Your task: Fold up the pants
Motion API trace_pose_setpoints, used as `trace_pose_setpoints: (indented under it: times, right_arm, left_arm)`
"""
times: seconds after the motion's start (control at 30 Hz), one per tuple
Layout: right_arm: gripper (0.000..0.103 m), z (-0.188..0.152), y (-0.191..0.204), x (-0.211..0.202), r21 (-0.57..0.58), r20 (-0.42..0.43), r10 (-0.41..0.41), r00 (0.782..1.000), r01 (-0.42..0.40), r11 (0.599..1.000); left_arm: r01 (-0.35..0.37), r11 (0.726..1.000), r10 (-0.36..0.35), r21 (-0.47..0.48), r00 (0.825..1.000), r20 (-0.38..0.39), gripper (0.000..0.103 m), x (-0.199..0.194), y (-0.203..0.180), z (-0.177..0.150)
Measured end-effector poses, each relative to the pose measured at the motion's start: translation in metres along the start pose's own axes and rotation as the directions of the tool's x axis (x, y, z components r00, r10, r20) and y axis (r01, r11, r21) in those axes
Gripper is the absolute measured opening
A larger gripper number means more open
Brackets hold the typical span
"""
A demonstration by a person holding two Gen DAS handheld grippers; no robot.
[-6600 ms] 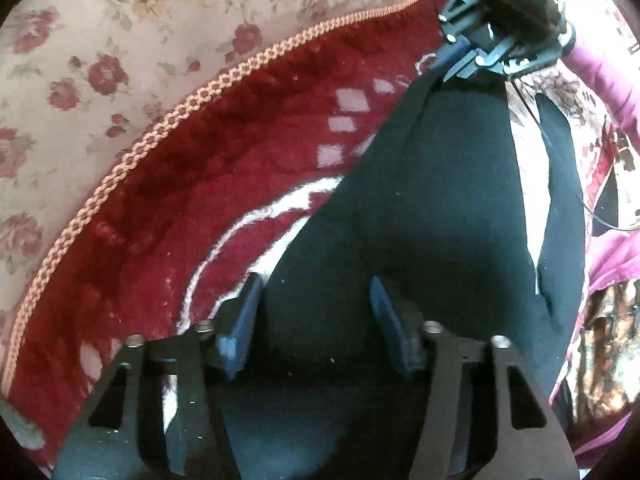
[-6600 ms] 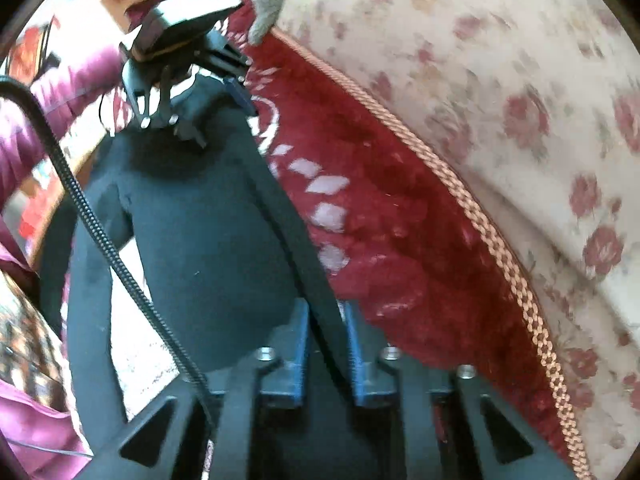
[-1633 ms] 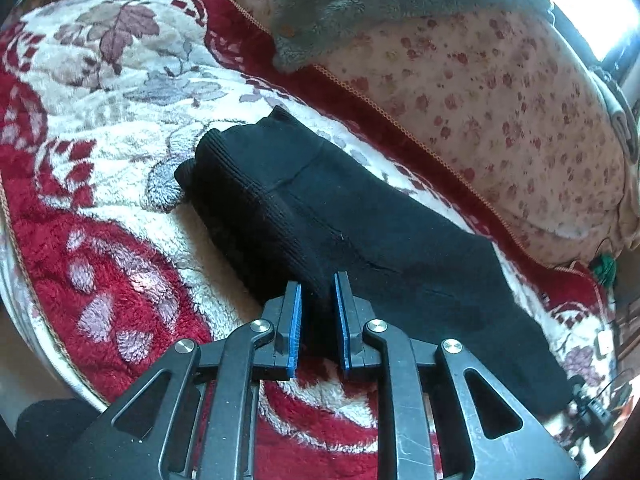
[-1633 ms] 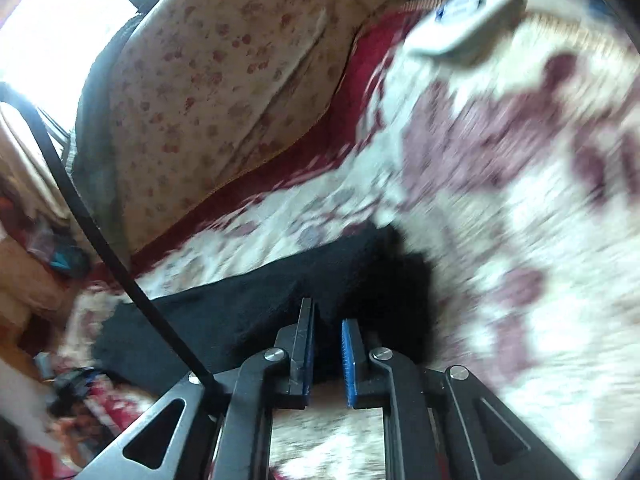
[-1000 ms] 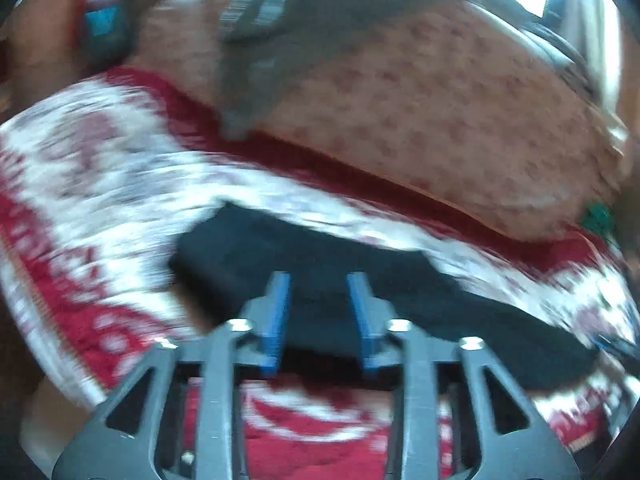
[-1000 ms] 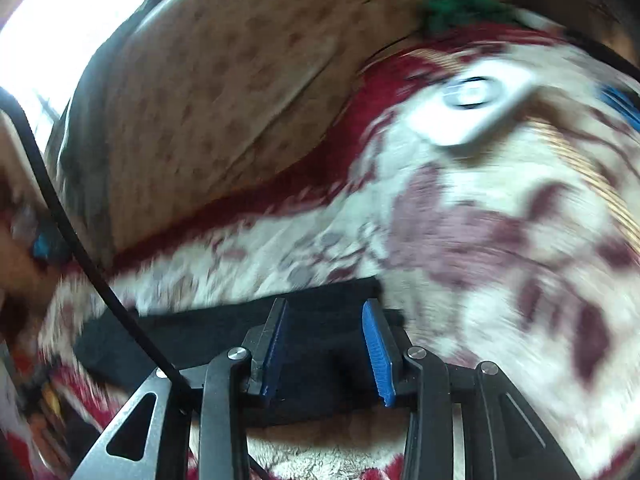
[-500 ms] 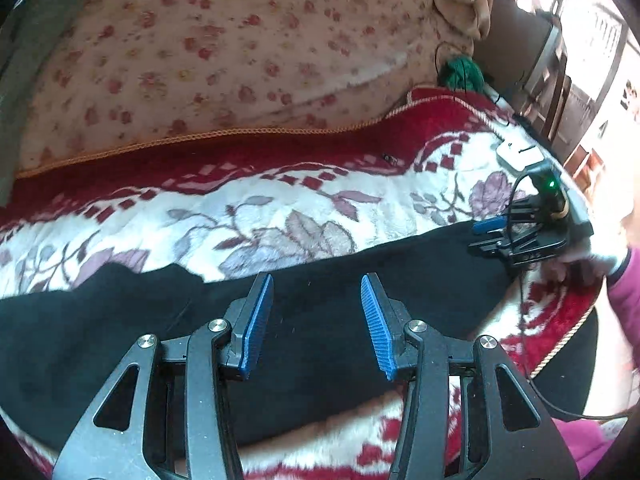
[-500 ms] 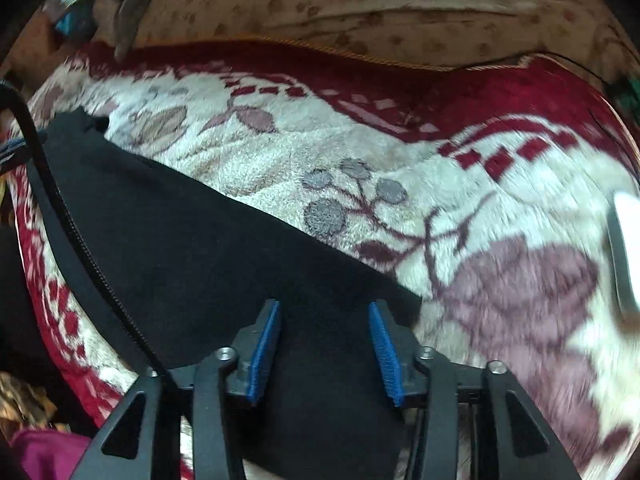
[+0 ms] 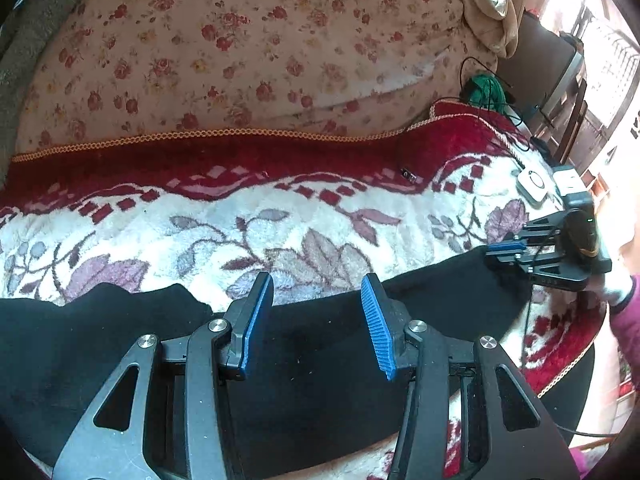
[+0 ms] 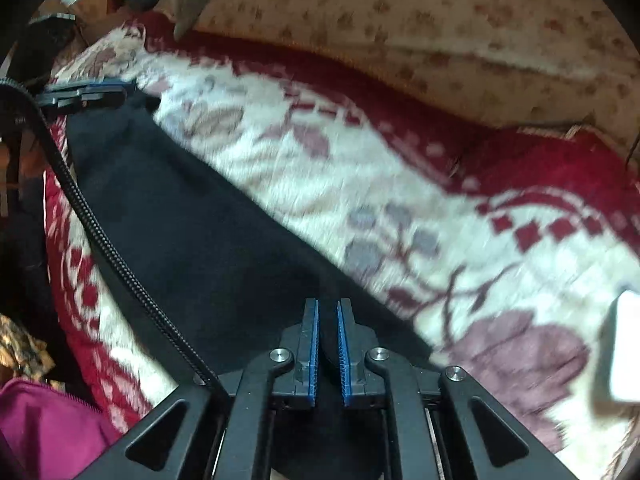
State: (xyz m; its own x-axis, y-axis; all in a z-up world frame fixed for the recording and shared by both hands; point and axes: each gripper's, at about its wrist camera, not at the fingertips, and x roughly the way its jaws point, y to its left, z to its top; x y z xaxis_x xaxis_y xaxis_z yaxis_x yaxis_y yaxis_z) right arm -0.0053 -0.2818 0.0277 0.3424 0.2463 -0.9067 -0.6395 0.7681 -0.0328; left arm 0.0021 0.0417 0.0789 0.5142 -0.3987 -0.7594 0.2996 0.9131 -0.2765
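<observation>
Black pants stretched long across a red-and-cream floral blanket, a gripper at each end.

The pants (image 9: 320, 360) lie flat as one long dark band near the blanket's (image 9: 280, 216) front edge, with a small bump along the far edge toward one end. The left gripper (image 9: 318, 320) hovers over the middle of the band, its blue-padded jaws spread wide with nothing between them. The right gripper (image 10: 328, 344) sits at the pants' (image 10: 192, 232) end, jaws drawn almost together with only a thin gap; dark cloth shows between the pads, so it appears pinched there. Beyond the blanket rises a rose-print cushion (image 9: 248, 48).
</observation>
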Motion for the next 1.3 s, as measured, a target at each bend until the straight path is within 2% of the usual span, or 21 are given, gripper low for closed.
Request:
trace_pose_setpoints:
  times: [0.2,0.3,0.37,0.43,0.47,0.53,0.6,0.73,0.8,0.9,1.0,1.13,1.17,1.2,1.27,1.3]
  right_arm:
    - [0.008,0.006,-0.008,0.024,0.068,-0.001,-0.094,0.996,0.094,0.993]
    - [0.008,0.005,-0.009,0.024,0.120,0.010,-0.102,0.995,0.100,0.988]
    - [0.016,0.004,-0.012,0.017,0.153,0.010,-0.108,0.994,0.106,0.983]
    - [0.029,-0.001,-0.016,0.005,0.208,0.015,-0.142,0.990,0.136,0.969]
    - [0.029,-0.003,-0.017,-0.002,0.244,0.031,-0.144,0.989,0.133,0.961]
    - [0.029,-0.012,-0.013,-0.015,0.318,0.089,-0.076,0.993,0.044,0.947]
    - [0.029,-0.018,-0.003,-0.019,0.365,0.153,-0.006,0.988,-0.051,0.930]
    - [0.029,-0.014,0.030,-0.001,0.365,0.199,0.093,0.976,-0.162,0.917]
    - [0.029,-0.008,0.043,0.009,0.359,0.205,0.104,0.973,-0.173,0.917]
    - [0.029,0.003,0.051,0.014,0.351,0.219,0.074,0.973,-0.150,0.924]
    - [0.029,0.010,0.048,0.023,0.360,0.216,0.066,0.974,-0.142,0.922]
    - [0.029,0.010,0.040,0.016,0.397,0.227,0.064,0.972,-0.152,0.905]
    - [0.029,0.008,0.035,0.012,0.410,0.232,0.054,0.971,-0.148,0.900]
    - [0.030,0.004,0.032,0.006,0.433,0.240,0.052,0.969,-0.155,0.888]
    - [0.031,-0.012,0.025,-0.007,0.503,0.285,0.085,0.955,-0.224,0.835]
    - [0.039,-0.023,0.021,-0.014,0.540,0.322,0.098,0.942,-0.268,0.798]
  left_arm:
    - [-0.007,0.999,0.007,-0.044,1.000,0.003,0.045,-0.004,0.006,-0.006]
    - [-0.025,0.997,0.026,-0.075,0.999,0.020,0.045,-0.017,0.019,-0.013]
    - [-0.043,0.994,0.047,-0.103,0.998,0.038,0.045,-0.030,0.031,-0.019]
    - [-0.056,0.988,0.064,-0.146,0.997,0.052,0.045,-0.042,0.046,-0.025]
    - [-0.061,0.985,0.071,-0.163,0.996,0.055,0.045,-0.046,0.052,-0.028]
    - [-0.077,0.977,0.091,-0.200,0.994,0.061,0.045,-0.055,0.065,-0.035]
    - [-0.092,0.966,0.110,-0.241,0.992,0.064,0.045,-0.062,0.078,-0.044]
    - [-0.157,0.936,0.182,-0.314,0.982,0.050,0.045,-0.070,0.103,-0.061]
    - [-0.174,0.923,0.204,-0.343,0.978,0.053,0.045,-0.076,0.115,-0.068]
    - [-0.203,0.906,0.242,-0.371,0.968,0.061,0.045,-0.081,0.130,-0.076]
    - [-0.231,0.876,0.268,-0.423,0.963,0.030,0.045,-0.075,0.154,-0.088]
    - [-0.167,0.856,0.219,-0.490,0.975,0.049,0.044,-0.078,0.172,-0.095]
    - [-0.176,0.849,0.228,-0.497,0.973,0.046,0.044,-0.082,0.172,-0.094]
    - [-0.187,0.847,0.242,-0.498,0.969,0.048,0.044,-0.086,0.171,-0.092]
    - [-0.181,0.856,0.253,-0.485,0.964,0.086,0.044,-0.098,0.162,-0.089]
    - [-0.173,0.863,0.247,-0.474,0.964,0.097,0.044,-0.101,0.159,-0.086]
